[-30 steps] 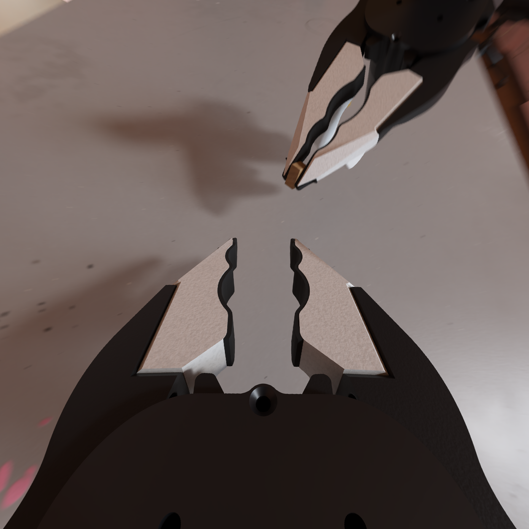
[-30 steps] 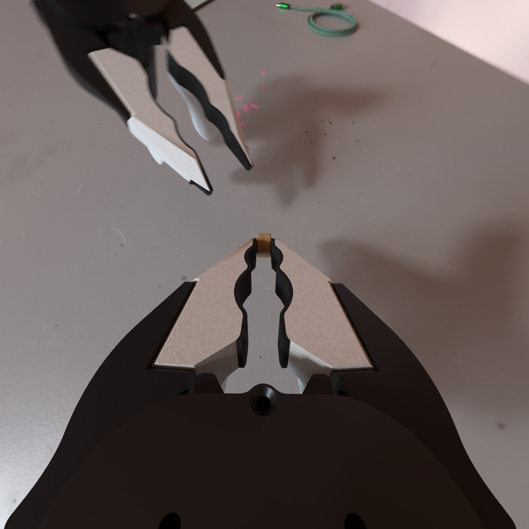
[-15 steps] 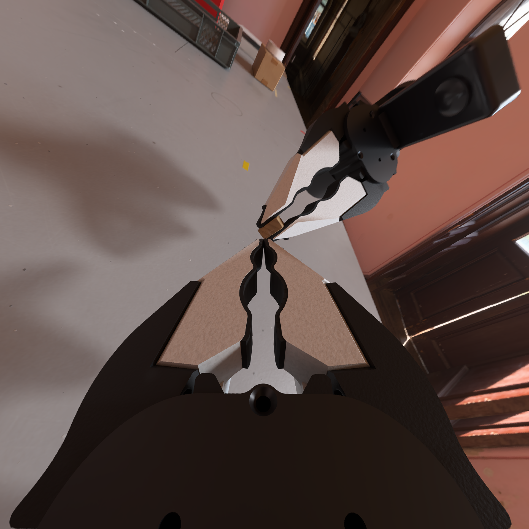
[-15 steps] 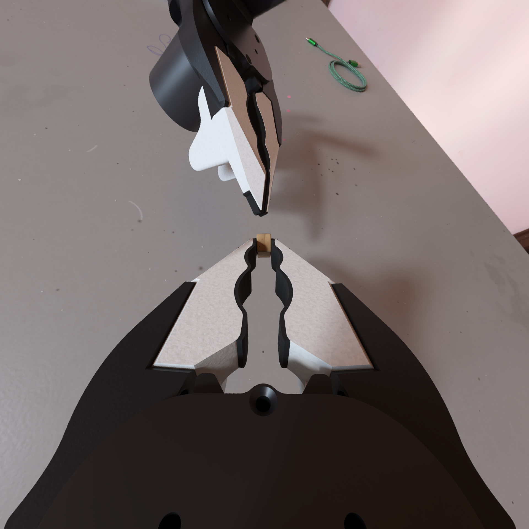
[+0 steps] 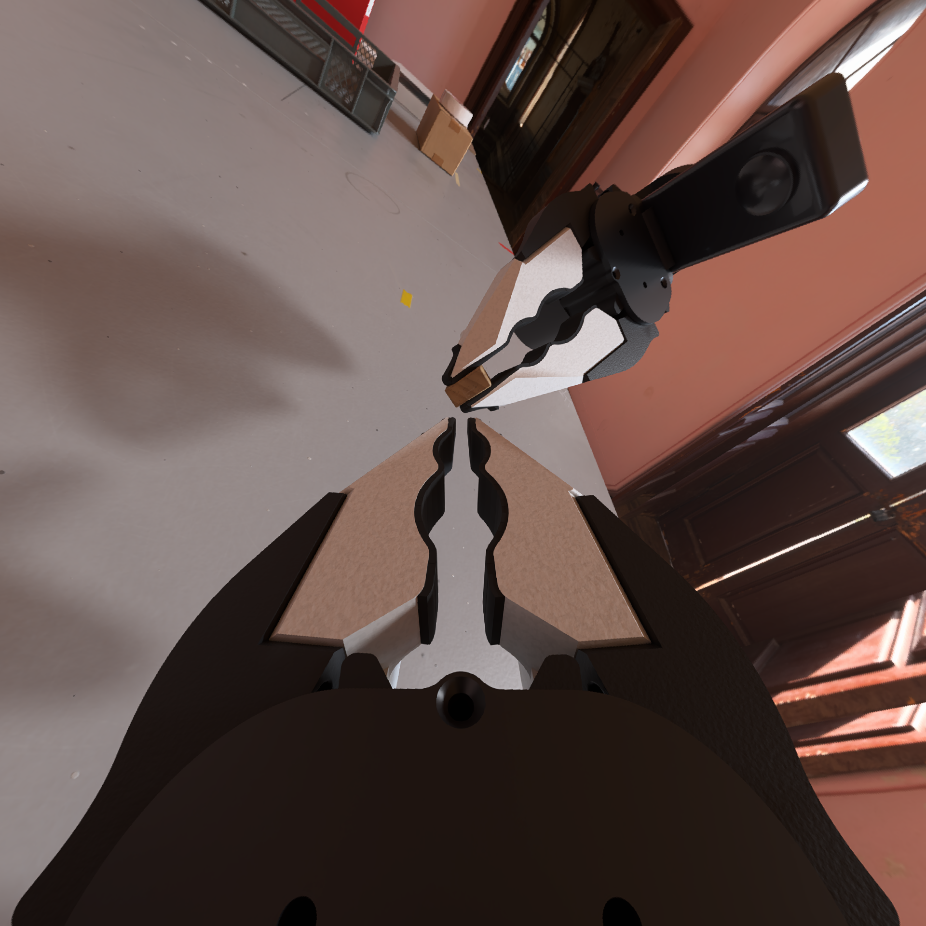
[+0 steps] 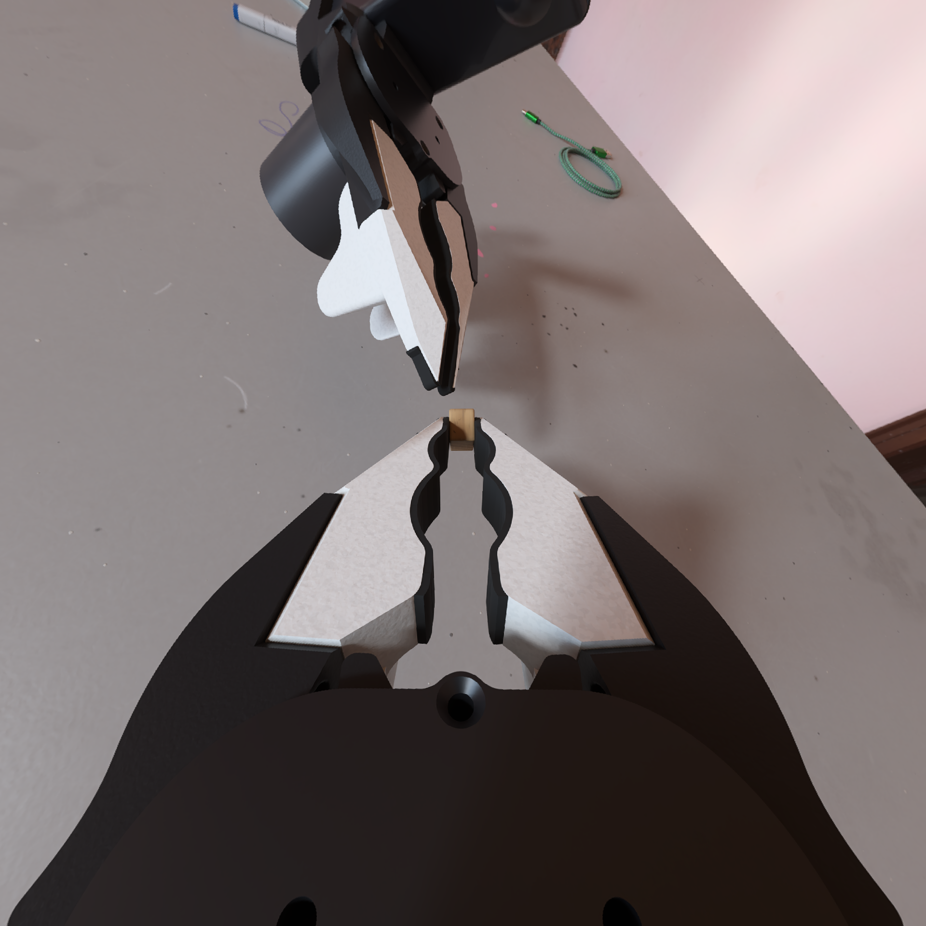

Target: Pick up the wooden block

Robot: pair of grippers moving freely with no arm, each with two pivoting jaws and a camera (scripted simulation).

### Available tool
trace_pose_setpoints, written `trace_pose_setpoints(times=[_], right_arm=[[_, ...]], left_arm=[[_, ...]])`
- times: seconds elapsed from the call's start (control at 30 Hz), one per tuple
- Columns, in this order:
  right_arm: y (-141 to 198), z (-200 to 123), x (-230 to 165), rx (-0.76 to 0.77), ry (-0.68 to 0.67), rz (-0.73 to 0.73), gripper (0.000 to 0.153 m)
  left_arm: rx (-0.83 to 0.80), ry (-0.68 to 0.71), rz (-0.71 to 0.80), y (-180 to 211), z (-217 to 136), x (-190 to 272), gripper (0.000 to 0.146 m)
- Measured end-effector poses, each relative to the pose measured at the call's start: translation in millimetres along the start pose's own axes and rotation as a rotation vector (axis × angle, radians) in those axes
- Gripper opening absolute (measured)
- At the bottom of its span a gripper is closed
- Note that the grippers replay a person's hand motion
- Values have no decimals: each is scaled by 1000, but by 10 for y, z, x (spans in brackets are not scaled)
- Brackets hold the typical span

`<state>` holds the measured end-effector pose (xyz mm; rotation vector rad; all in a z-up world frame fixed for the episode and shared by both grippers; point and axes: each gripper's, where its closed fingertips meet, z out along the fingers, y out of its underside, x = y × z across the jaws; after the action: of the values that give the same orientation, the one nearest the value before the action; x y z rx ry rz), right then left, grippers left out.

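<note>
The grey tabletop fills most of both views and lies well below the two grippers. On its far side stand a dark mesh crate and a small cardboard box, and near another edge lie a coiled green cable and a marker pen.

The right gripper is lifted above the surface. Its fingers are drawn almost together and pinch the wooden block at the very tips, so only a small part of the block is between them. In the left wrist view the same block sticks out sideways from these tips and is clearly in the air, not on the tabletop.

The left gripper points its tips toward the block, just beside it but not touching, as far as I can see. Its fingers leave only a thin slit and hold nothing; in the right wrist view they appear nearly edge-on, so the gap is difficult to judge there.

In my judgement the picking up is mostly done: the block is grasped and raised. What remains is to keep it steady, because such a shallow hold at the tips could let the block slip or turn.
</note>
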<state>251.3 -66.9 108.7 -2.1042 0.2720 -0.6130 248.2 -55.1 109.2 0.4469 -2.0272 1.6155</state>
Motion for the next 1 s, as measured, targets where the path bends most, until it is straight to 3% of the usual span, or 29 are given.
trace_pose_setpoints(times=[0.17,0.33,0.5,1.0], right_arm=[[-70,49,1,17,-10,-8,9],[-131,114,47,36,-25,0,9],[-166,214,41,59,-55,5,9],[-85,185,180,89,-51,68,9]], left_arm=[[35,3,-23,-9,-93,-1,5],[59,19,-59,-30,-201,-12,15],[68,6,-65,-5,-262,-51,0],[91,37,-92,-82,-185,-134,0]])
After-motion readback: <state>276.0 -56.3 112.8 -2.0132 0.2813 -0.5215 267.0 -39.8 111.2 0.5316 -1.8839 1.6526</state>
